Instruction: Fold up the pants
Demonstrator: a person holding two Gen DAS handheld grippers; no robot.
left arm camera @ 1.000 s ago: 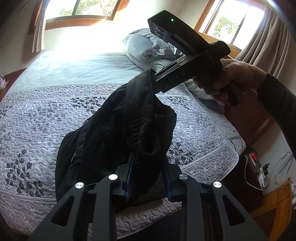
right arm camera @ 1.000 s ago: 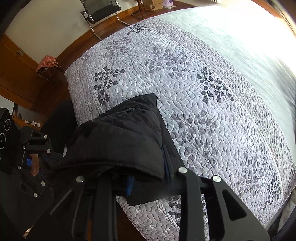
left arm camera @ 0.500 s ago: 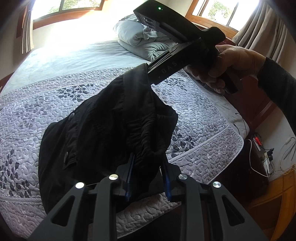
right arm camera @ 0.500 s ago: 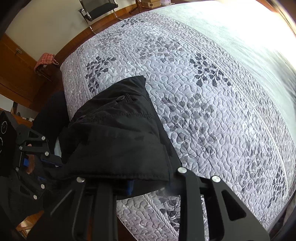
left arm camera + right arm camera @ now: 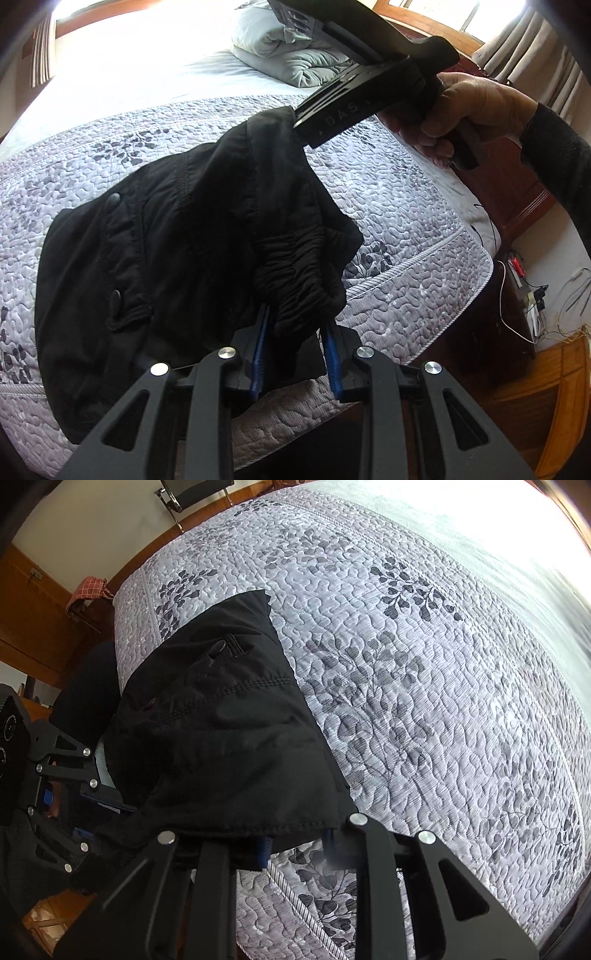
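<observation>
Black pants [image 5: 177, 236] hang bunched between both grippers above a grey quilted bed [image 5: 399, 206]. My left gripper [image 5: 295, 354] is shut on the gathered elastic waistband. My right gripper [image 5: 295, 845] is shut on another edge of the pants [image 5: 229, 716]; its fingertips are hidden under the cloth. In the left wrist view the right gripper [image 5: 299, 125] shows held in a hand at the upper right, its tip buried in the fabric. The lower part of the pants drapes down onto the quilt near the bed's foot edge.
A folded grey duvet [image 5: 291, 55] lies at the head of the bed. A wooden bedside cabinet with cables [image 5: 532, 295] stands right of the bed. A chair [image 5: 192, 491] and wooden furniture [image 5: 33, 609] stand past the bed's far side.
Both grippers have carried the pants lower and closer to the bed's foot edge. The cloth now spreads wider on the quilt. Both grips are unchanged.
</observation>
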